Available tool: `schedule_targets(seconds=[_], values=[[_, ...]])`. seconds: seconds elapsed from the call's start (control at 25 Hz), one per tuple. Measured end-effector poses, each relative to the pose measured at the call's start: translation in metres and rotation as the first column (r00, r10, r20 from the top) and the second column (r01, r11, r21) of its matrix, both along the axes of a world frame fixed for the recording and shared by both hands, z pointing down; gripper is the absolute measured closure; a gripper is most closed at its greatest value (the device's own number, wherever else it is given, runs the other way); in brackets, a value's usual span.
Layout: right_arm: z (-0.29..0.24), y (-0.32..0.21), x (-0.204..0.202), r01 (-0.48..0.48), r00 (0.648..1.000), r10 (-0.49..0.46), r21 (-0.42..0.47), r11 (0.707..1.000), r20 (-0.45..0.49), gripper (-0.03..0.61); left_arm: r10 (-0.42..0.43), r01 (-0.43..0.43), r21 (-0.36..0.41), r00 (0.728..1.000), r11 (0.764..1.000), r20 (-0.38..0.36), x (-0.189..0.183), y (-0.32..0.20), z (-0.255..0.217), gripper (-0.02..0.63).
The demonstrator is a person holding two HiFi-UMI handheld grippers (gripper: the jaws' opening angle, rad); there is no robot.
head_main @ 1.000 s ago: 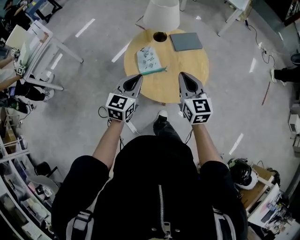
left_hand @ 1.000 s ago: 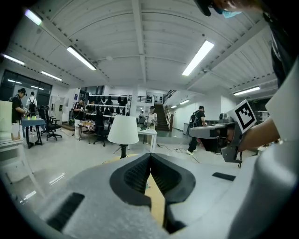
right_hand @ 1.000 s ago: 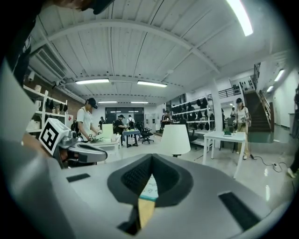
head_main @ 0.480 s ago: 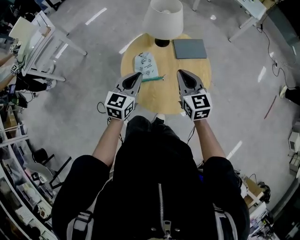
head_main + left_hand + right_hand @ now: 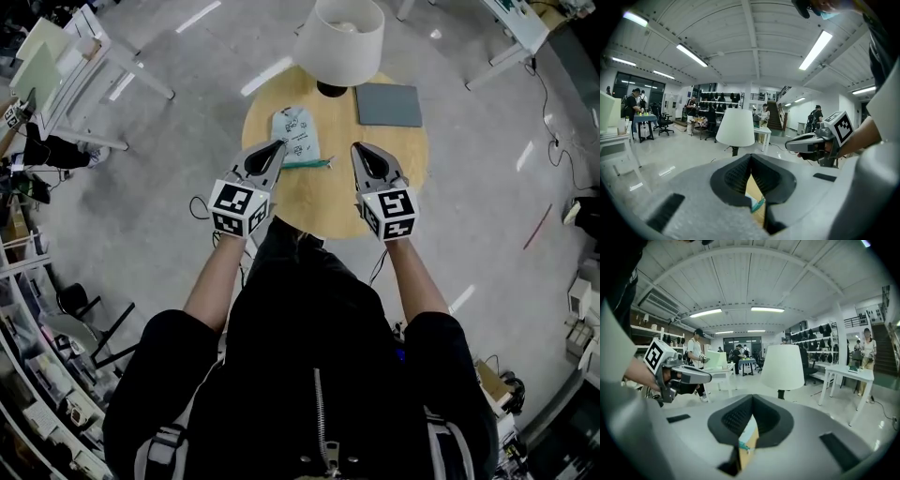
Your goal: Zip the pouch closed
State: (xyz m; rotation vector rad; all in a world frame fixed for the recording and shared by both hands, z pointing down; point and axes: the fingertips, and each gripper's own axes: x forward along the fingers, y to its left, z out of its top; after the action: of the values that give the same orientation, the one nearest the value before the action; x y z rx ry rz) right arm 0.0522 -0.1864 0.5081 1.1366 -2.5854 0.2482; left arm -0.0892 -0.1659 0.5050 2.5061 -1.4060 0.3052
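Observation:
A pale blue patterned pouch (image 5: 295, 131) lies flat on the round wooden table (image 5: 337, 202), left of centre, with a teal zipper strip (image 5: 309, 163) along its near edge. My left gripper (image 5: 279, 146) hovers just near-left of the pouch, jaws shut and empty. My right gripper (image 5: 357, 147) hangs level with it, to the right of the zipper's end, also shut and empty. In the left gripper view a sliver of the pouch (image 5: 757, 205) shows below the shut jaw tips (image 5: 751, 157). The right gripper view shows the pouch (image 5: 748, 436) under its shut tips (image 5: 752, 402).
A white lampshade (image 5: 339, 39) stands at the table's far edge, its dark base behind the pouch. A grey flat pad (image 5: 388, 104) lies at the far right of the table. White desks (image 5: 66, 66) and people stand around on the grey floor.
The person has stepped up to the table. Both grippers have moved forward, from its near edge to over the tabletop beside the pouch. Both stayed shut.

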Motion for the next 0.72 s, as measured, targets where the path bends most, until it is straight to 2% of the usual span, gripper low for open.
schedule_targets(seconds=[0.2, 0.4, 0.6, 0.72], values=[[0.013, -0.019, -0.015, 0.024, 0.999, -0.025, -0.022, 0.999, -0.031, 0.574, 0.007, -0.007, -0.025, 1.0, 1.0, -0.002, -0.009, -0.014, 0.011, 0.607], [0.054, -0.031, -0.019, 0.06, 0.992, -0.07, -0.095, 0.994, -0.106, 0.572, 0.018, -0.018, -0.089, 1.0, 0.996, 0.0, -0.012, -0.019, 0.039, 0.607], [0.102, -0.03, -0.021, 0.147, 0.959, -0.18, -0.16, 0.976, -0.22, 0.572, 0.008, -0.009, -0.136, 1.0, 0.991, -0.01, -0.019, -0.021, 0.061, 0.607], [0.131, -0.024, -0.022, 0.199, 0.928, -0.252, -0.206, 0.958, -0.274, 0.547, 0.002, -0.003, -0.162, 1.0, 0.987, -0.012, -0.024, -0.018, 0.074, 0.607]])
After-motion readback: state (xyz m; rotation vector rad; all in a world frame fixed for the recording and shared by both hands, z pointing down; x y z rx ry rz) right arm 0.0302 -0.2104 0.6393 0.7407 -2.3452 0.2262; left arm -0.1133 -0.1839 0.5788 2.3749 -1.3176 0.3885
